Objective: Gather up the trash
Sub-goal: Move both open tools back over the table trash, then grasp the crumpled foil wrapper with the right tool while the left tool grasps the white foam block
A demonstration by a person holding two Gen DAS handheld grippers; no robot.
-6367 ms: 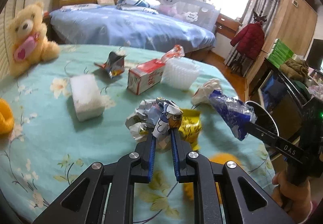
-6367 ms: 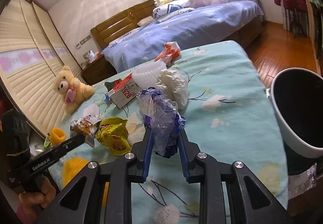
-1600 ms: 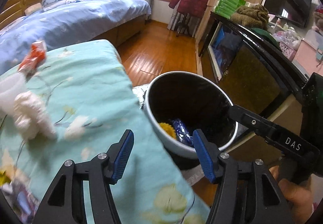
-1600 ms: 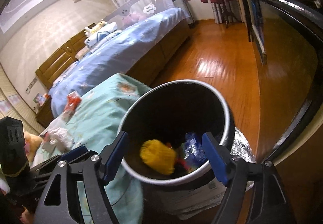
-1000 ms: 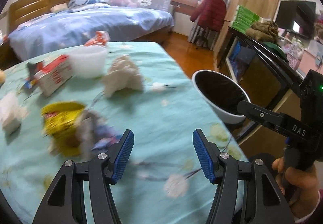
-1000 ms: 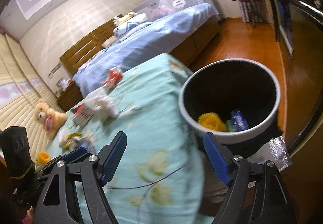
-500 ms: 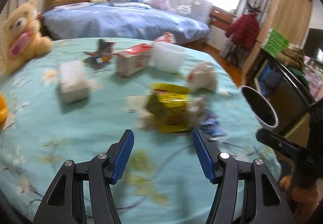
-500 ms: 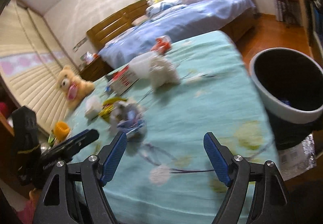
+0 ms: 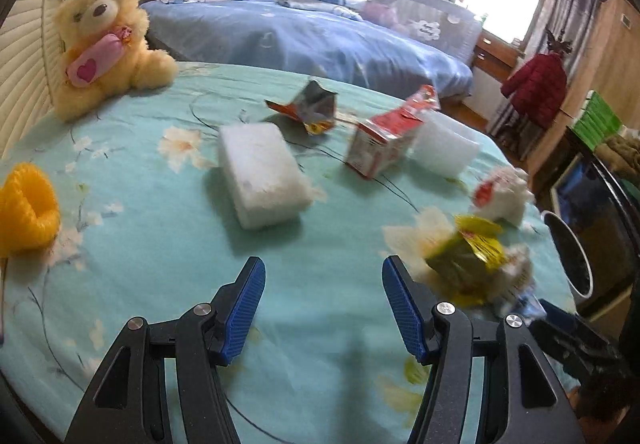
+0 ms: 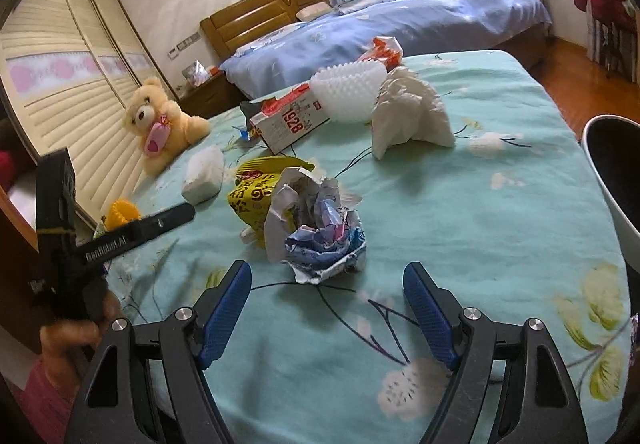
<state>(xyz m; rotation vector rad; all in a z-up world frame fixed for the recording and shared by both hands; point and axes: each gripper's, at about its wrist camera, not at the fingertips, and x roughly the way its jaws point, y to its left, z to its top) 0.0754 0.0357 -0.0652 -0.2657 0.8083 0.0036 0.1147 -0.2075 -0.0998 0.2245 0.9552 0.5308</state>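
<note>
Crumpled paper (image 10: 320, 234) lies on the teal counter (image 10: 500, 220), just beyond the right hand-held gripper (image 10: 327, 314), whose jaws are wide and empty. The left hand-held gripper (image 9: 323, 310) is wide and empty too, facing a white foam block (image 9: 262, 174). Much trash is left: yellow wrapper (image 10: 254, 190), red carton (image 10: 290, 124), white tissue (image 10: 408, 112). The bin (image 10: 612, 172) waits at the far right edge.

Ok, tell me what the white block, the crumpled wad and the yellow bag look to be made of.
White block: probably foam, matte, grainy, crumbly edges.
Crumpled wad: printed paper or thin wrapper with sharp creases; which one is unclear.
Yellow bag: likely plastic film, glossy and wrinkled.
</note>
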